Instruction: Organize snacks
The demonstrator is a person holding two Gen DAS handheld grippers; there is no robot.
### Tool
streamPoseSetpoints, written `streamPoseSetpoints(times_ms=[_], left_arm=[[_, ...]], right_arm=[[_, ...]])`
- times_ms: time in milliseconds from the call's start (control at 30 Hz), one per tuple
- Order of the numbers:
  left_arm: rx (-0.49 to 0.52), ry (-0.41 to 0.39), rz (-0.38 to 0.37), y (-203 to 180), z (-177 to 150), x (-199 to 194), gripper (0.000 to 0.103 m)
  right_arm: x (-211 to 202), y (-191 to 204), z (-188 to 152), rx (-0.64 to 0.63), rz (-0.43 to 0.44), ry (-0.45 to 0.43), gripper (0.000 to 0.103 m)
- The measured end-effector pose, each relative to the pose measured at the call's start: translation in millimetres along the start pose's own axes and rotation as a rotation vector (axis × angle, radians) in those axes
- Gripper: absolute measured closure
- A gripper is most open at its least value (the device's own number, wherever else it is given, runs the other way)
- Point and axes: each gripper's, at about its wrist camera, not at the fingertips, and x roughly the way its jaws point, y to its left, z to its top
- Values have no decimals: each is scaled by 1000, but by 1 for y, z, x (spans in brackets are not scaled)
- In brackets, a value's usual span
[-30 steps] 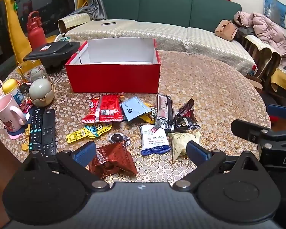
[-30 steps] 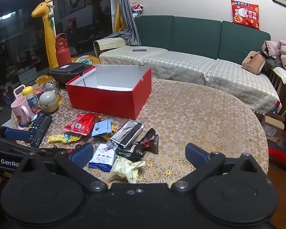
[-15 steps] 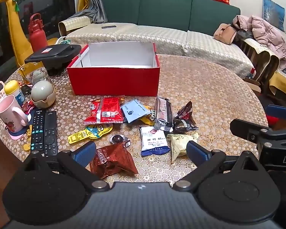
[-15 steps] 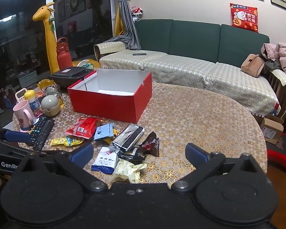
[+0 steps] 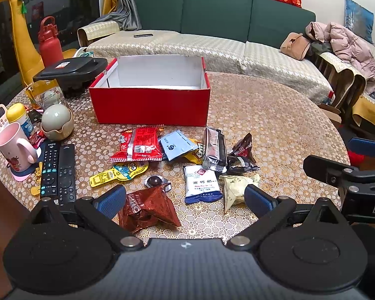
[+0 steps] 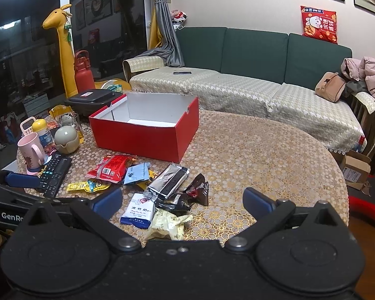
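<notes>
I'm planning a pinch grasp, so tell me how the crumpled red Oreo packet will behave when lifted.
The Oreo packet looks puffed and creased, so probably light and floppy, likely to sag. Its glossy foil may slip between the fingers. A hard squeeze could crush whatever is inside.

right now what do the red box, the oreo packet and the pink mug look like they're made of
Red box: likely cardboard, matte red outside and plain white inside, with thin flat walls and folded corners.
Oreo packet: looks like metallized plastic film, glossy reddish-brown, creased and catching highlights.
Pink mug: probably glazed ceramic, smooth with a soft sheen and a thick rim, though plastic can't be ruled out.
</notes>
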Motion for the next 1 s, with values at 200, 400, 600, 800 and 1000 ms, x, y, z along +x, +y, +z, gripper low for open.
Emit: streamPoseSetpoints(times_ms=[200, 400, 600, 800, 1000], left_arm=[[0, -1, 0, 0, 0, 0, 1], [-3, -5, 2, 0, -1, -2, 1], [-3, -5, 2, 1, -1, -2, 1], [-2, -8, -3, -1, 0, -3, 1], [-1, -9, -7, -2, 0, -4, 1]], right_arm=[[0, 1, 0, 0, 1, 0, 0], [-1, 0, -1, -1, 3, 0, 0], [-1, 1, 0, -3, 4, 0, 0], [-1, 1, 0, -2, 4, 0, 0], [-1, 1, -1, -2, 4, 0, 0]])
